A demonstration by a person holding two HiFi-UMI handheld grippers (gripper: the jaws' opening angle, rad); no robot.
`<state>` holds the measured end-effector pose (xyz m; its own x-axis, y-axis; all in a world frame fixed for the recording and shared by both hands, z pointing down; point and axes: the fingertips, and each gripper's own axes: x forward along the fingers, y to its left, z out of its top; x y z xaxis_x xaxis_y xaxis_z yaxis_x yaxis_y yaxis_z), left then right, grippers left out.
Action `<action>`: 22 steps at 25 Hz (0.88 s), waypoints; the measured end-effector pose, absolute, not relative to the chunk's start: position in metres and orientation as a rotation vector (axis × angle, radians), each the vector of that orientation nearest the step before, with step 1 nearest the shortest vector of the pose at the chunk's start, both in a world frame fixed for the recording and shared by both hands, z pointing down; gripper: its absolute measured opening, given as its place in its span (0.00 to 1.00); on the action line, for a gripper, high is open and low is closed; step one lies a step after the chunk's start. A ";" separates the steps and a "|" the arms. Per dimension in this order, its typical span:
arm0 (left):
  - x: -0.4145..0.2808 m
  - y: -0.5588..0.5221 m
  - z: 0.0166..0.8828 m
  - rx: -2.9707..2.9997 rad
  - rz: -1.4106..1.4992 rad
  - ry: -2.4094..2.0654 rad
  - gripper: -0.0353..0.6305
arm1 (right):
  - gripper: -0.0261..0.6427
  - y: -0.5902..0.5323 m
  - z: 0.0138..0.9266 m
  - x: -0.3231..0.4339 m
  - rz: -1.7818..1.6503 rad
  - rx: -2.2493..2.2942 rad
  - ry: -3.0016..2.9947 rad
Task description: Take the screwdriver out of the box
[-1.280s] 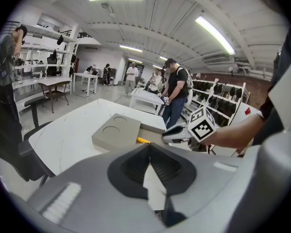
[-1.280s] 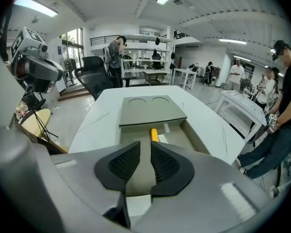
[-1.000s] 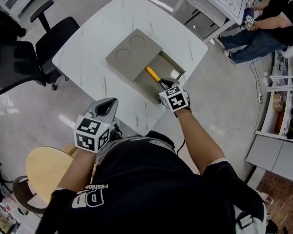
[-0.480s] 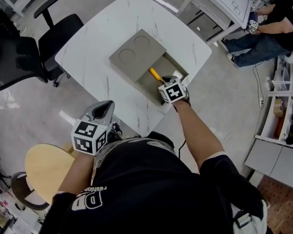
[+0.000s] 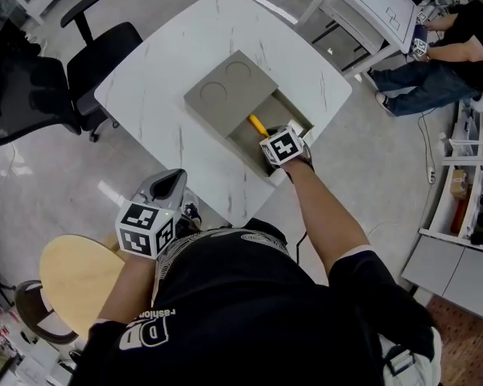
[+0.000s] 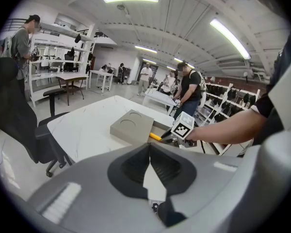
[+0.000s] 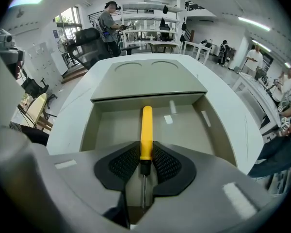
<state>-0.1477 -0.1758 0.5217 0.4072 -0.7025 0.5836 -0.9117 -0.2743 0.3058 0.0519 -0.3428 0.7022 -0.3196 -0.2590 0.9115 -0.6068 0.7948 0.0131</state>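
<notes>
A grey box (image 5: 299, 117) lies on the white table (image 5: 161, 79), its lid (image 5: 228, 92) slid back so the near half is uncovered. Inside lies a screwdriver with a yellow handle (image 5: 257, 124). My right gripper (image 5: 269, 139) reaches into that uncovered half. In the right gripper view its pads (image 7: 123, 162) press both sides of the yellow handle (image 7: 146, 128), and the metal shaft (image 7: 143, 191) runs back between the jaws. That gripper (image 7: 145, 155) is shut on the screwdriver. My left gripper (image 5: 172, 177) hangs off the table's near edge, shut and holding nothing (image 6: 148, 150).
Black office chairs (image 5: 88, 55) stand left of the table. A round wooden stool (image 5: 68, 276) is at my lower left. A seated person (image 5: 443, 63) and a desk (image 5: 370, 2) are at the upper right, shelving (image 5: 467, 191) on the right.
My right gripper has slid a little farther into the box along the screwdriver, covering more of the handle. The left gripper has stayed in place.
</notes>
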 end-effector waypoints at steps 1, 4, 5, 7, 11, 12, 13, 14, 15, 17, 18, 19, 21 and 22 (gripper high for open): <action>-0.149 -0.175 0.521 2.058 0.446 -1.372 0.14 | 0.12 -0.343 0.704 0.051 0.401 0.646 -1.902; -0.153 -0.172 0.520 2.047 0.439 -1.387 0.14 | 0.13 -0.343 0.707 0.050 0.404 0.623 -1.881; -0.154 -0.171 0.521 2.043 0.437 -1.391 0.14 | 0.13 -0.343 0.708 0.050 0.414 0.617 -1.874; -0.157 -0.170 0.522 2.034 0.433 -1.397 0.14 | 0.13 -0.343 0.708 0.050 0.434 0.603 -1.861; -0.157 -0.169 0.524 2.026 0.424 -1.402 0.14 | 0.13 -0.344 0.710 0.049 0.453 0.583 -1.846; -0.157 -0.169 0.524 2.028 0.422 -1.402 0.14 | 0.13 -0.345 0.710 0.050 0.460 0.584 -1.844; -0.157 -0.170 0.523 2.029 0.421 -1.402 0.14 | 0.13 -0.345 0.710 0.050 0.467 0.588 -1.843; -0.157 -0.170 0.523 2.031 0.420 -1.402 0.14 | 0.14 -0.346 0.710 0.051 0.472 0.592 -1.842; -0.157 -0.171 0.523 2.032 0.419 -1.402 0.14 | 0.14 -0.346 0.710 0.051 0.475 0.596 -1.841; -0.157 -0.173 0.521 2.036 0.417 -1.403 0.14 | 0.15 -0.346 0.710 0.051 0.479 0.605 -1.841; -0.157 -0.174 0.520 2.038 0.416 -1.402 0.14 | 0.15 -0.346 0.709 0.051 0.483 0.610 -1.843; -0.157 -0.175 0.520 2.042 0.415 -1.401 0.14 | 0.15 -0.345 0.709 0.052 0.489 0.614 -1.845; -0.155 -0.177 0.519 2.049 0.418 -1.395 0.14 | 0.15 -0.344 0.707 0.053 0.501 0.620 -1.853; -0.155 -0.178 0.518 2.053 0.421 -1.390 0.14 | 0.15 -0.343 0.704 0.053 0.506 0.623 -1.859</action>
